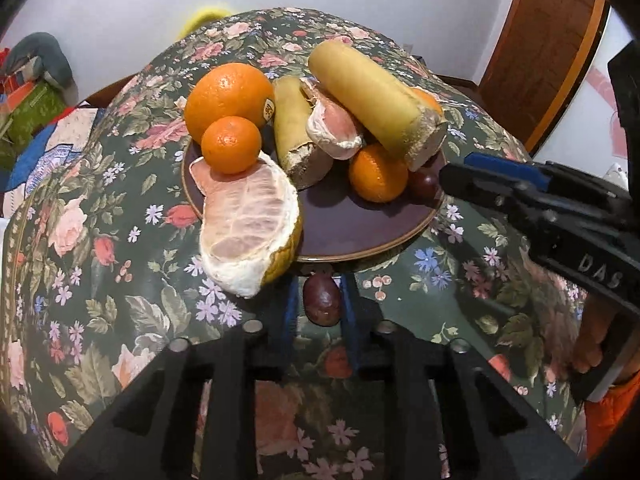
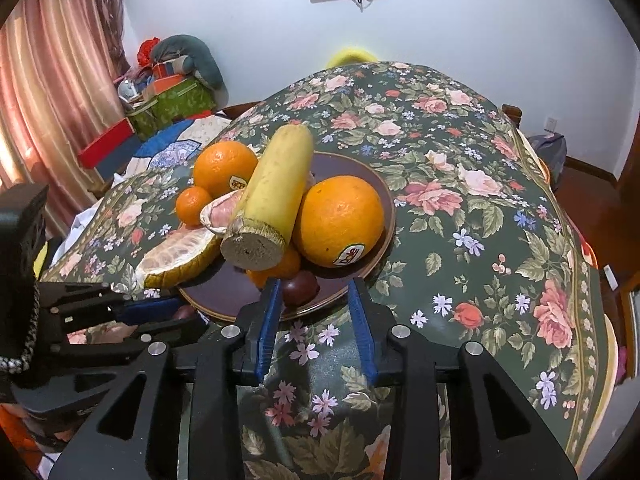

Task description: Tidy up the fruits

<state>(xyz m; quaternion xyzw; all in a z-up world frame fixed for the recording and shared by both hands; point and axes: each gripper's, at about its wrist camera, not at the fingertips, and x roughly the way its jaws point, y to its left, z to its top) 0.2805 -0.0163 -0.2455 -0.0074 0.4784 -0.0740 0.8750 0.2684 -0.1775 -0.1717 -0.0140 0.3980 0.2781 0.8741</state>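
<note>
A dark purple plate (image 1: 360,224) (image 2: 224,292) on the floral table holds oranges (image 1: 230,98) (image 2: 338,220), small tangerines (image 1: 231,144), two yellow cut stalks (image 1: 372,102) (image 2: 272,196) and pomelo pieces (image 1: 250,236) (image 2: 176,256). My left gripper (image 1: 320,300) is shut on a dark purple fruit (image 1: 321,299) just in front of the plate's near rim. My right gripper (image 2: 316,304) is open at the plate's edge, with another dark purple fruit (image 2: 300,288) on the plate ahead of its fingertips. It also shows in the left wrist view (image 1: 480,176).
The floral tablecloth (image 2: 460,208) covers the whole table. Boxes and cushions (image 2: 172,92) are piled beyond the left edge by a pink curtain. A wooden door (image 1: 540,48) stands at the far right.
</note>
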